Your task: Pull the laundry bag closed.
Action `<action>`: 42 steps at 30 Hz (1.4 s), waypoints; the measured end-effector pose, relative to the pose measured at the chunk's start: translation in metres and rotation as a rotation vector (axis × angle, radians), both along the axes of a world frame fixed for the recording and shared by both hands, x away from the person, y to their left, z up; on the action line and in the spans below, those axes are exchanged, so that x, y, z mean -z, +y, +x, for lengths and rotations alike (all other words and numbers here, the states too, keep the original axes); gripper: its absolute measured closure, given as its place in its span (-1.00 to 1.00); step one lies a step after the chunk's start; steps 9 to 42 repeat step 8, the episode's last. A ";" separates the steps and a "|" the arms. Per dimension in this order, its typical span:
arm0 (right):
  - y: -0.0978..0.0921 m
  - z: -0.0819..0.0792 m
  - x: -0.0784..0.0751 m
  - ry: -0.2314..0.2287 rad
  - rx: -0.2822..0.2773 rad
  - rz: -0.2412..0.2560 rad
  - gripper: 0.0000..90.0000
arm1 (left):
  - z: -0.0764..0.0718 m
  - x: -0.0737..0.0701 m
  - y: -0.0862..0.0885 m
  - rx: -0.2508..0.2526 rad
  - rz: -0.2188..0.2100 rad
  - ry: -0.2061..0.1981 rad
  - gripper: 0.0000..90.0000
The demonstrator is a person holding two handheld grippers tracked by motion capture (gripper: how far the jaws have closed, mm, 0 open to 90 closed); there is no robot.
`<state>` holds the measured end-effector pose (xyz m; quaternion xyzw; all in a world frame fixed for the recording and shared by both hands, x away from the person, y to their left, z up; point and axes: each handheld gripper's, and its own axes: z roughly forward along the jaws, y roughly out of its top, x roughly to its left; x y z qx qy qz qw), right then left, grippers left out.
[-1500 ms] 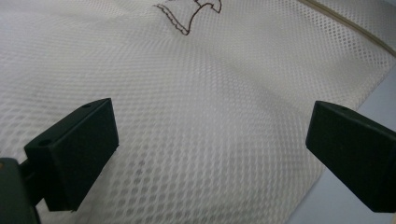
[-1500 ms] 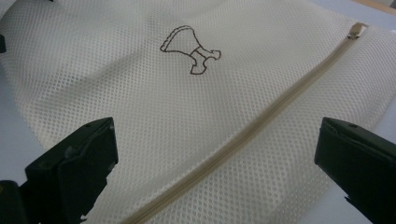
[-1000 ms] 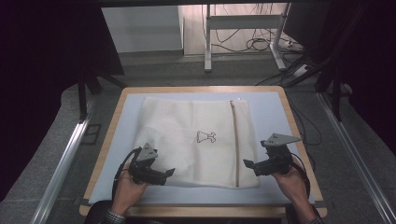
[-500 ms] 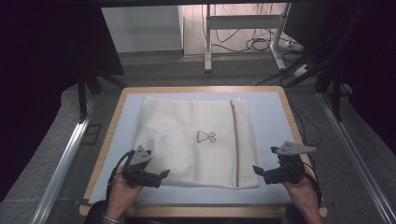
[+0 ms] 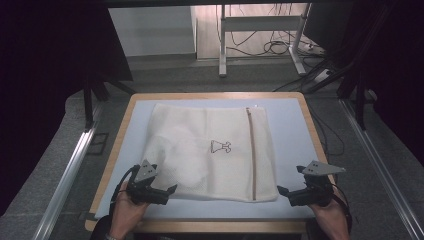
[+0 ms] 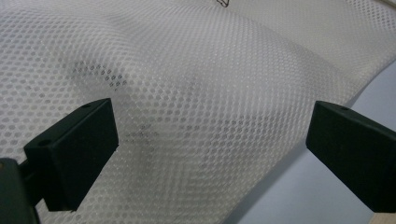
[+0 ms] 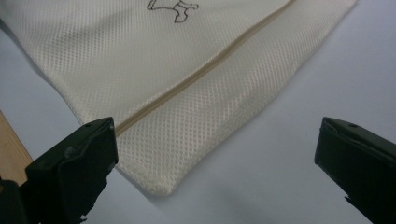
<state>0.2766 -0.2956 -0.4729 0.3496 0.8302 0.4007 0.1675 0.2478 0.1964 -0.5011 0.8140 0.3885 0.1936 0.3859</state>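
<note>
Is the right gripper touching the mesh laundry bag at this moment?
Apart. In the high view the right gripper sits just off the mesh laundry bag; the right gripper view shows bare table mat between its open jaws.

A cream mesh laundry bag (image 5: 210, 152) is laid flat on the bench, spread across its pale blue surface. A tan zipper (image 5: 251, 150) is run lengthwise near its right edge and is seen closed. A small dark outline drawing (image 5: 220, 146) is printed near the middle. The left part is slightly bulged and rumpled, while the right part is laid smooth.
</note>
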 end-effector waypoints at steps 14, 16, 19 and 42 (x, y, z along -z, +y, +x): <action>0.000 0.000 0.004 0.008 -0.002 -0.018 -1.00 | -0.002 0.001 0.002 -0.008 0.009 0.004 -0.96; 0.000 0.000 0.004 0.008 -0.002 -0.018 -1.00 | -0.002 0.001 0.002 -0.008 0.009 0.004 -0.96; 0.000 0.000 0.004 0.008 -0.002 -0.018 -1.00 | -0.002 0.001 0.002 -0.008 0.009 0.004 -0.96; 0.000 0.000 0.004 0.008 -0.002 -0.018 -1.00 | -0.002 0.001 0.002 -0.008 0.009 0.004 -0.96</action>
